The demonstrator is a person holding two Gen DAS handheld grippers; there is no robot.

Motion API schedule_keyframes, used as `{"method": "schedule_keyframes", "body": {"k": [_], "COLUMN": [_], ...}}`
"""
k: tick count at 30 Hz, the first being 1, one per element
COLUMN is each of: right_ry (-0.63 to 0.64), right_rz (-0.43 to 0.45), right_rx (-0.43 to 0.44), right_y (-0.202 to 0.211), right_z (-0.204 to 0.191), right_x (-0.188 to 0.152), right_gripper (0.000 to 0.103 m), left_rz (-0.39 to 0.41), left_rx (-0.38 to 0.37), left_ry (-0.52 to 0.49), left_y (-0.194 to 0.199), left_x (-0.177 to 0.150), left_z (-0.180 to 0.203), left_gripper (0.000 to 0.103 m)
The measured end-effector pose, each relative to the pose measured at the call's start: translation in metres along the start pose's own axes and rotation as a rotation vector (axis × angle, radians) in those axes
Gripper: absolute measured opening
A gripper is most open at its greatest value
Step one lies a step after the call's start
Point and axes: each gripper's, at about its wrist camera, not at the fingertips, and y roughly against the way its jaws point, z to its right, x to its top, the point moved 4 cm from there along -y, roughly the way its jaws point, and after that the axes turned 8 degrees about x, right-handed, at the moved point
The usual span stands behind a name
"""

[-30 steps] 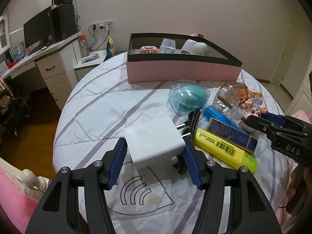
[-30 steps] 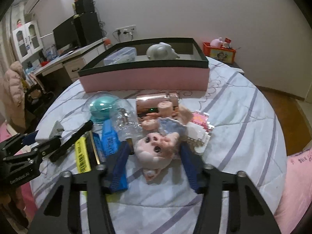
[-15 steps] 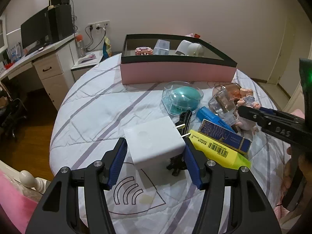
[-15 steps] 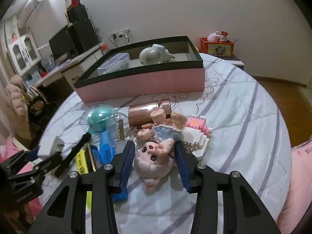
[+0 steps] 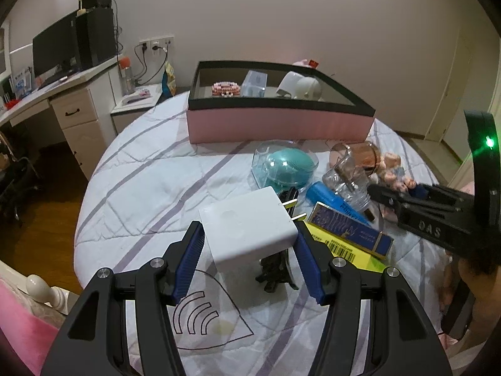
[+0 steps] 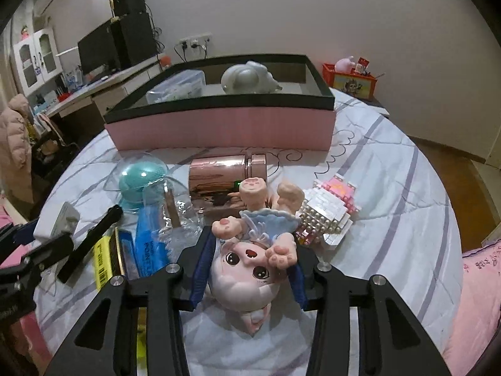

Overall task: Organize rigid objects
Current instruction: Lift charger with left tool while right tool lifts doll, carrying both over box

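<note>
1. Your left gripper has its blue pads clamped on both sides of the white charger, about half open because the block is wide. The charger sits lifted between the fingers with its prongs pointing away toward the clutter — a hold that looks ready for carrying.

2. Your right gripper is narrowed around the head of the pink doll. The pads appear to touch its cheeks, though the doll looks to be lying on the bedspread, feet pointing away from you.

3. The pink box stands at the far side of the pile, open-topped, with a white mug, a clear case and a small pink brick model already inside — likely where both pieces belong.

4. Between you and the box lie the teal gadget in its clear shell, a rose-gold cylinder, a blue tube and a yellow carton, so both loads would need carrying over them.
</note>
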Motion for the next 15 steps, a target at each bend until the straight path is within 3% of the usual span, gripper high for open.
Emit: {"method": "schedule_keyframes", "body": {"k": [7,15], "right_ry": [0.018,0.075], "right_rz": [0.051,0.188], "right_rx": [0.018,0.062], "right_y": [0.03,0.074], "right_z": [-0.01,-0.035], "right_x": [-0.001,0.019], "right_gripper": [0.044,0.044], "left_rz": [0.065,0.152], "left_rx": [0.003,0.007], "left_ry": [0.002,-0.004], "left_y": [0.018,0.042], "left_x": [0.014,0.032], "left_z": [0.011,0.028], "left_gripper": [0.059,0.059]}}
